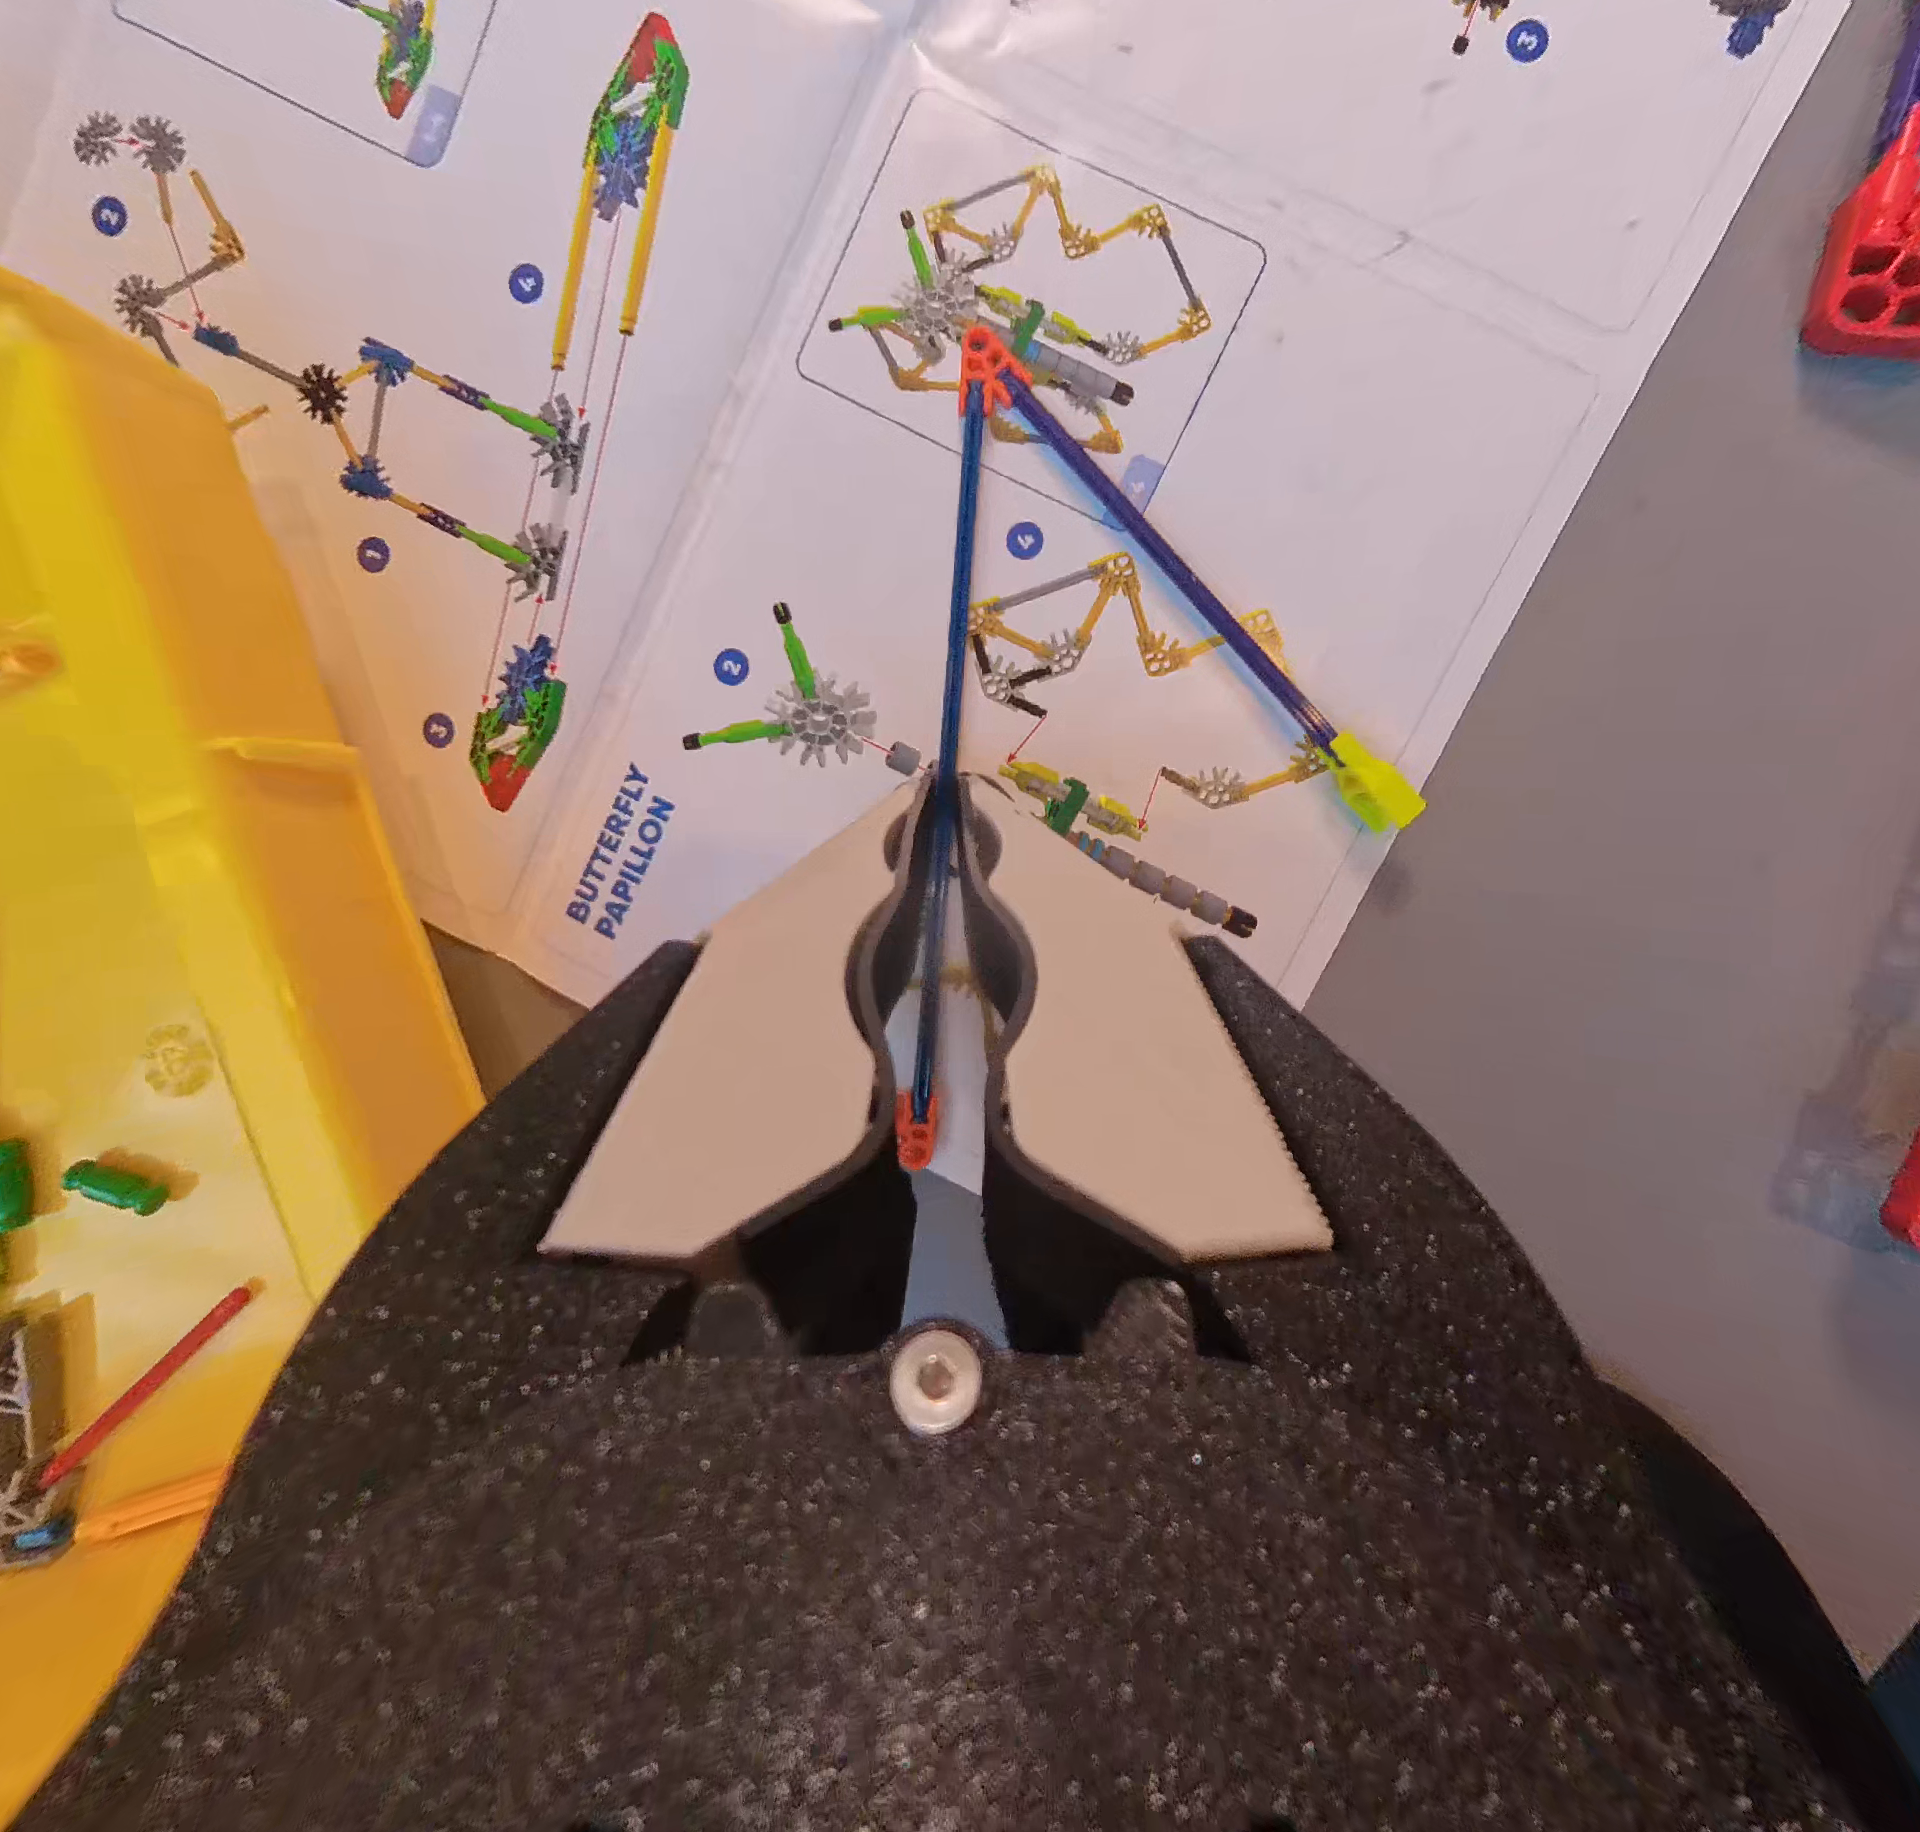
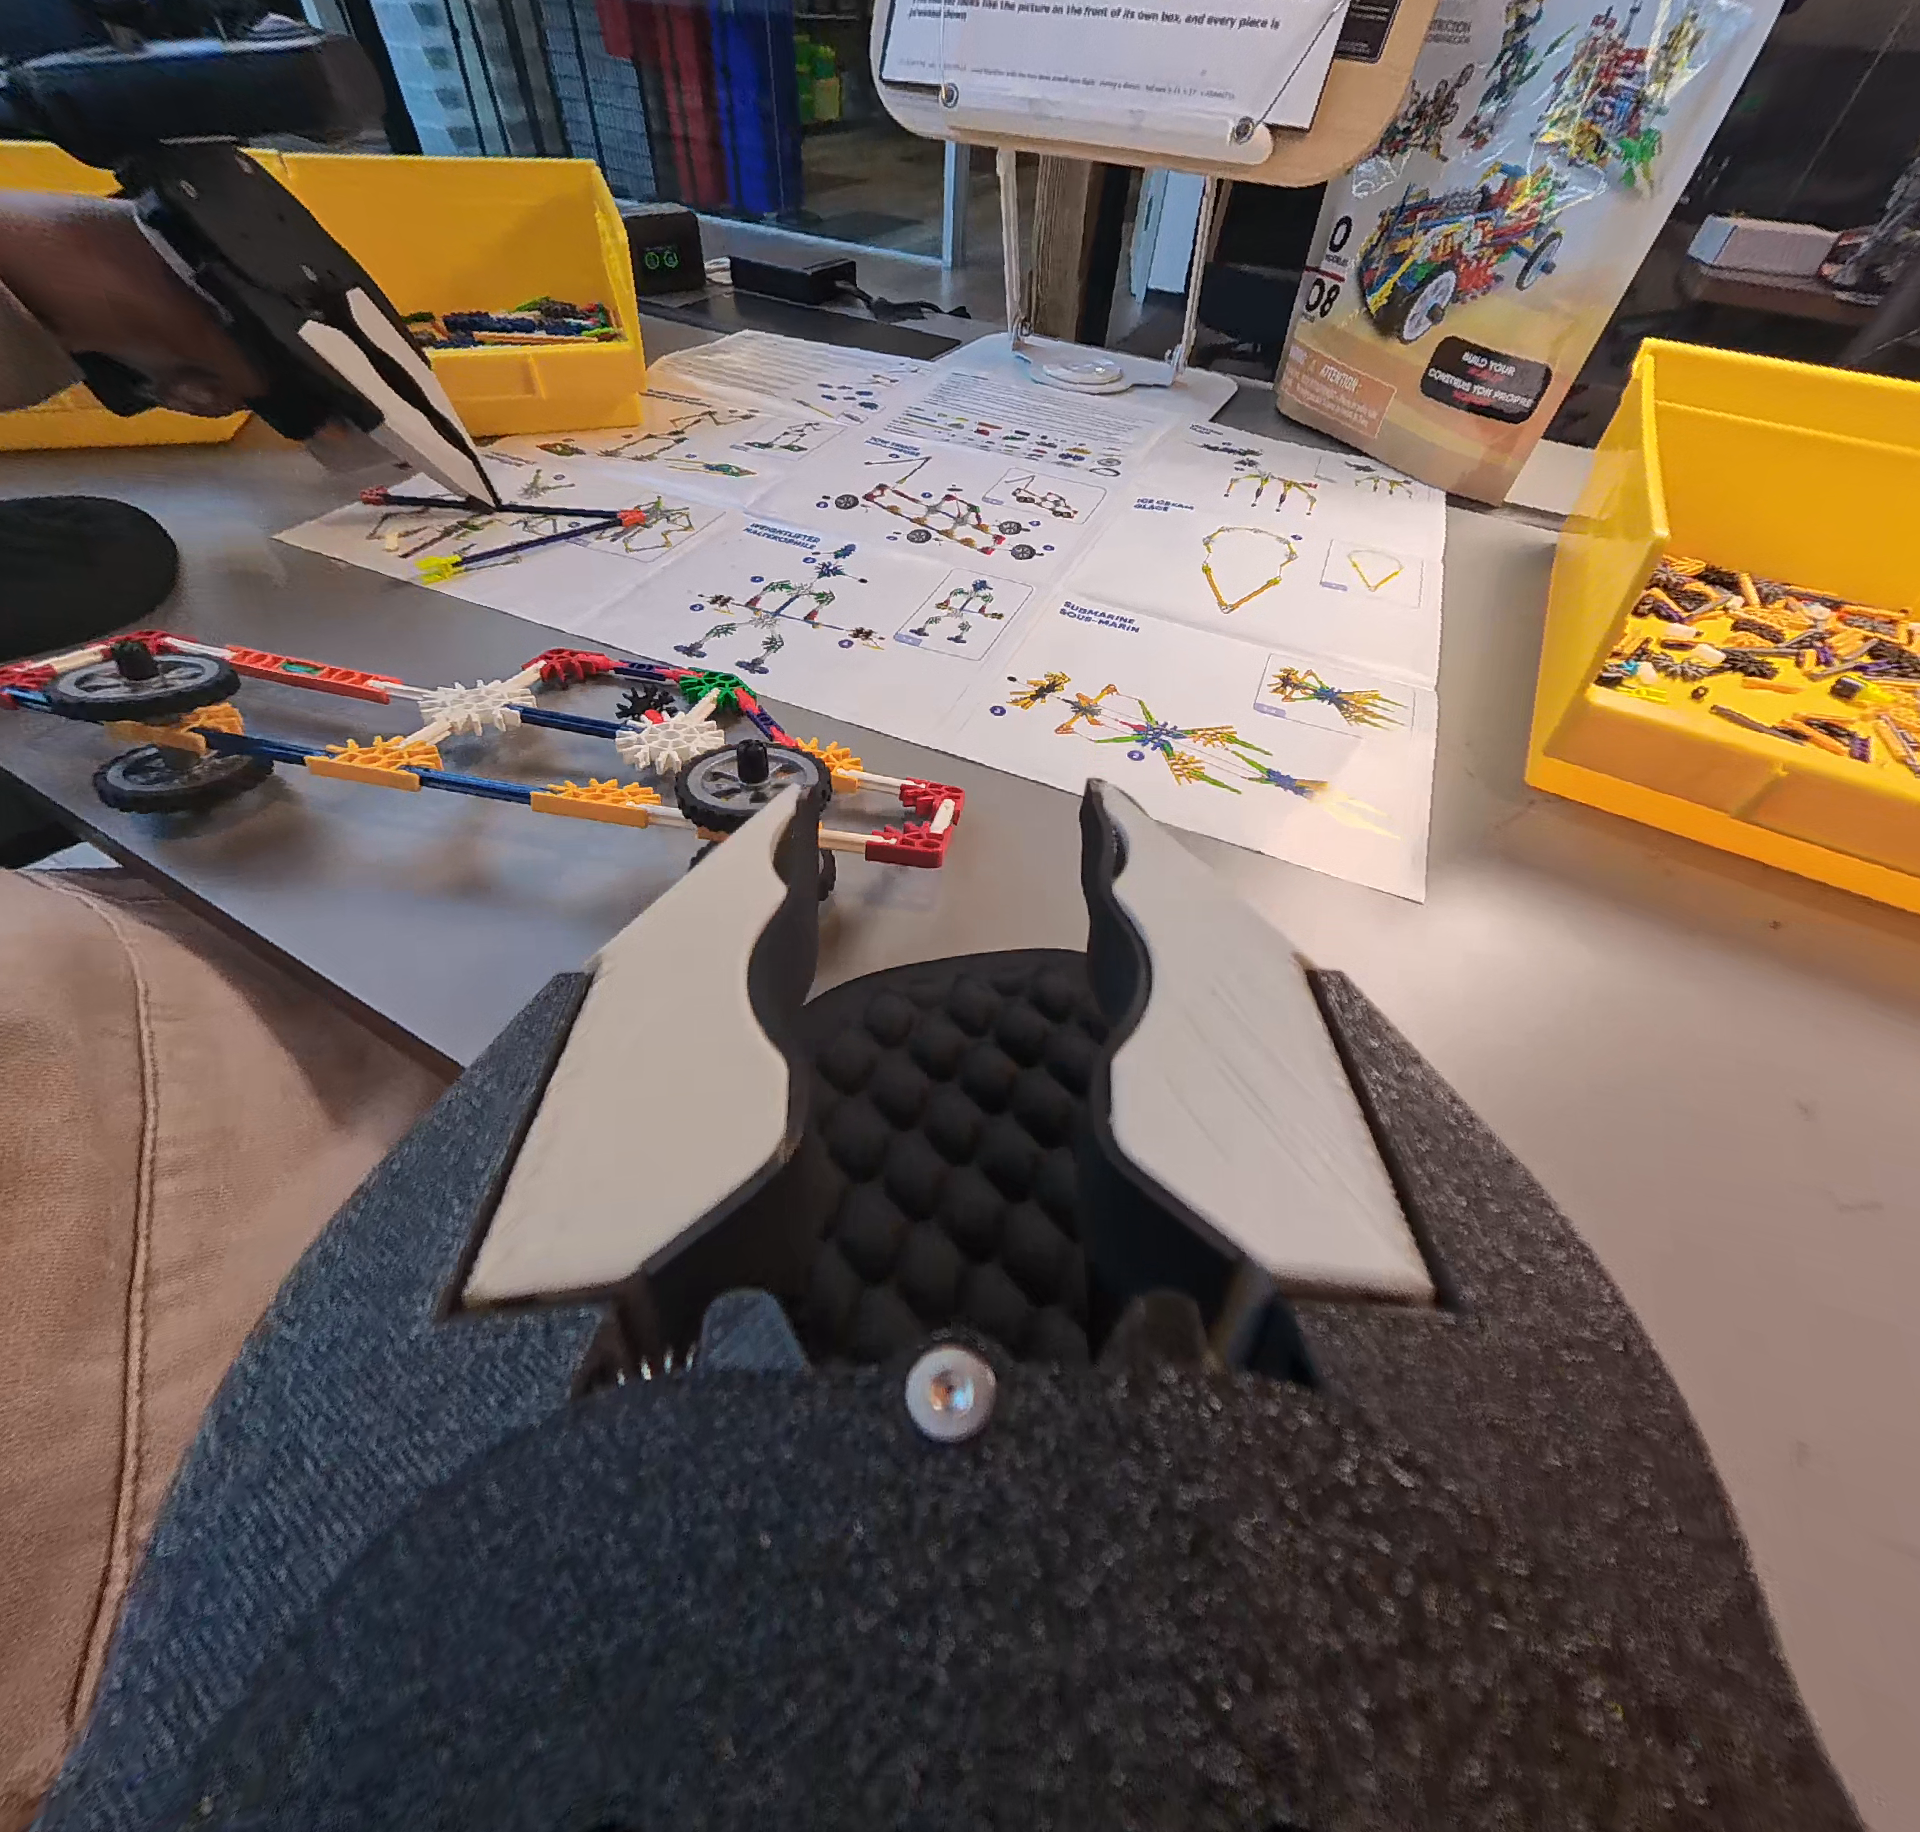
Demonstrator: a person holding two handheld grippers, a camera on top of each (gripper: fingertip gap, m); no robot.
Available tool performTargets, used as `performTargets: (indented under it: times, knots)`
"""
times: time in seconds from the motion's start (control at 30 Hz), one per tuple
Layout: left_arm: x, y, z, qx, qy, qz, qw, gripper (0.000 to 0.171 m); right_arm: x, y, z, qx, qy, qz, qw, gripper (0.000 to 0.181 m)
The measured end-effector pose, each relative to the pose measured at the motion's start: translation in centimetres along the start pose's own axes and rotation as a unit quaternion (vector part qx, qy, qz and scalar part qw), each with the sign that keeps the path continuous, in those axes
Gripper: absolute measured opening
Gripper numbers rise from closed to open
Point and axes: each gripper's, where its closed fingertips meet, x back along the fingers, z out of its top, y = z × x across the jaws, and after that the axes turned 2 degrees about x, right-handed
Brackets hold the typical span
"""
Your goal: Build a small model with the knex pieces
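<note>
My left gripper [image 1: 940,795] is shut on a thin blue rod [image 1: 961,587], with both fingertips pressed against it over the printed instruction sheet [image 1: 727,494]. The rod's far end plugs into an orange connector [image 1: 987,369]; its near end carries a small orange connector [image 1: 916,1130] between my fingers. A second blue rod [image 1: 1164,567] runs from the far connector to a yellow-green connector [image 1: 1374,781]. The right wrist view shows the left gripper [image 2: 486,499] tip-down on this rod. My right gripper [image 2: 940,816] is open and empty above a black bumpy pad [image 2: 935,1107], next to a wheeled rod-and-connector model [image 2: 468,733].
A yellow bin [image 1: 156,743] with loose pieces lies left of the left gripper. Another yellow bin [image 2: 1714,494] of parts stands at the right, a third one [image 2: 488,213] at the back left. A toy box [image 2: 1507,224] and a sheet stand [image 2: 1101,47] stand behind. Red pieces [image 1: 1870,265] lie at the right. The gap from one gripper's tips to the other's is roughly 45 cm.
</note>
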Motion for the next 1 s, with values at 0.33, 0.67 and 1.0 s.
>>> performTargets:
  times: [0.33, 0.67, 1.0]
  knots:
    - [3.4, 3.4, 4.9, -0.025, 0.118, -0.021, 0.993, 0.0, 0.0, -0.3, 0.2, -0.002, 0.01, 0.005, 1.0, 0.048]
    - [7.2, 12.4, 10.5, -0.084, 0.227, -0.116, 0.963, 0.0, 0.0, -0.9, 0.4, 0.003, 0.009, 0.011, 1.0, 0.048]
    - [6.4, 19.6, 14.7, -0.155, 0.26, -0.15, 0.941, 0.0, -1.2, -4.0, 0.7, -0.002, 0.021, 0.063, 0.998, 0.048]
